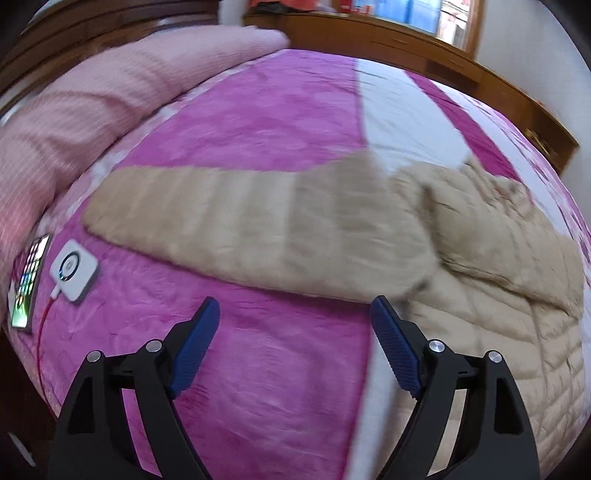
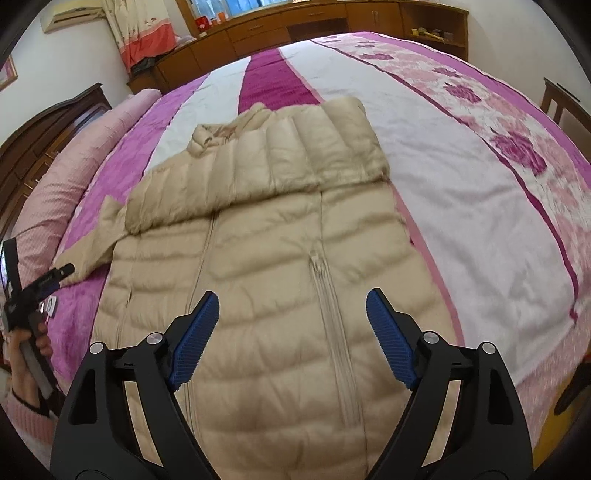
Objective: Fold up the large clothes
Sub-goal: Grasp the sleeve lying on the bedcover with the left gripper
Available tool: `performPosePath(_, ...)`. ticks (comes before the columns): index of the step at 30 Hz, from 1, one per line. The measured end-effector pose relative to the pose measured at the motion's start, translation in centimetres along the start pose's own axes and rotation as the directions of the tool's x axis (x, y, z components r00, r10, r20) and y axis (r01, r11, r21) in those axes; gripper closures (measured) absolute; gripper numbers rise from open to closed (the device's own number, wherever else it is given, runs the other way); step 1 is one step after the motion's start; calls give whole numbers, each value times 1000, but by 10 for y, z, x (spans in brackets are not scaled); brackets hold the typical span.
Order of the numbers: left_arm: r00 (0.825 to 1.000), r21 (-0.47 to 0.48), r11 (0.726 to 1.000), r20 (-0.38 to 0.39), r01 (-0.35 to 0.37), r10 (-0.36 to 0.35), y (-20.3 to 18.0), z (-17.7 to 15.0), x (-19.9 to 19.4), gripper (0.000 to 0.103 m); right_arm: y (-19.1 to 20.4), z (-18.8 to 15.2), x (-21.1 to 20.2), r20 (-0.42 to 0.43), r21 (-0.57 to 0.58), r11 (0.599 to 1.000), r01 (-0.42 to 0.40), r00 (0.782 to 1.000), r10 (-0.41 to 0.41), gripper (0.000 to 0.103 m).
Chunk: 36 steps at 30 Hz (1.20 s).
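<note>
A beige quilted puffer jacket [image 2: 273, 251] lies front-up on the pink and white bedspread [image 2: 461, 177], zipper [image 2: 328, 295] running down its middle. One sleeve is folded across its chest. The other sleeve [image 1: 236, 221] stretches out flat to the left over the bedspread [image 1: 258, 110]. My left gripper [image 1: 293, 314] is open and empty, just short of that sleeve's near edge, beside the jacket body [image 1: 498, 295]. It also shows in the right wrist view [image 2: 61, 271] by the sleeve cuff. My right gripper [image 2: 291, 306] is open and empty above the jacket's lower front.
A phone [image 1: 29, 280] and a white charger pad [image 1: 74, 271] with a red cable lie on the bed's left edge. A rolled pink quilt [image 1: 92, 96] lies along the headboard side. Wooden cabinets [image 2: 295, 22] stand beyond the bed.
</note>
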<state>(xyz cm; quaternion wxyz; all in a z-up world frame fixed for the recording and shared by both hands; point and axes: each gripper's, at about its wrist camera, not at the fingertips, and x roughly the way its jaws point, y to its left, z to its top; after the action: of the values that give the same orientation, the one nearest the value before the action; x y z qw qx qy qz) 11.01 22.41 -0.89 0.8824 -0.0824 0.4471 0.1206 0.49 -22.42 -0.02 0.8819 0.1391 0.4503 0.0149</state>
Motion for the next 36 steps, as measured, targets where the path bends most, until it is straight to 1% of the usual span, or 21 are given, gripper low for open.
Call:
performPosePath(2,999,-39,999,-8,-33,33,20,5,13,22,2,-10,-4,-8,-8,1000,17,1000,-18,19)
performPosePath(4,999,-86,995,-20,-44,42,38,8,25,22,2,-17,-5,-18,-20,999,43,999,-44,19)
performPosePath(8,999,-186,982,-42,-31,24,71,17,51,22,4,-24,-3,-40,-19,996,82,996,-83,18)
performPosePath(11,999,-246,969,-40,-26,17,93,26,66,22,8,-27,-3,-39,-20,995,102,994,-102,17)
performPosePath(13,999,-266,963,-36,-41,33,104,30,73,22,9,-27,-2,-39,-14,993,114,993,-115,16)
performPosePath(17,998,-310,949,-42,-59,48,123,38,93,22,15,-27,2,-50,-18,994,109,993,-110,15)
performPosePath(19,998,-320,946,-38,-58,49,129,40,101,22,19,-27,3,-54,-36,993,112,992,-114,14)
performPosePath(21,998,-313,948,-35,-61,53,131,42,107,22,22,-28,5,-59,-46,992,114,991,-116,13)
performPosePath(25,994,-259,960,-34,-107,102,125,46,116,21,20,-27,10,-70,-39,993,113,991,-115,12)
performPosePath(28,991,-244,960,-38,-134,129,123,47,117,22,18,-26,12,-75,-35,993,110,991,-113,12)
performPosePath(29,989,-236,960,-39,-148,143,121,47,118,24,17,-26,13,-76,-34,993,109,991,-111,12)
performPosePath(31,985,-230,958,-39,-173,169,119,47,117,32,14,-26,12,-75,-30,994,105,991,-107,12)
performPosePath(32,983,-235,954,-41,-185,181,119,47,116,35,14,-26,12,-73,-28,994,103,992,-104,12)
performPosePath(34,981,-241,951,-40,-195,191,119,47,113,49,12,-27,13,-74,-24,995,95,993,-96,12)
performPosePath(35,980,-239,951,-37,-198,195,118,47,111,53,11,-27,14,-76,-23,995,92,993,-94,12)
performPosePath(36,980,-236,952,-35,-197,194,117,47,109,62,11,-27,15,-78,-22,996,90,993,-92,12)
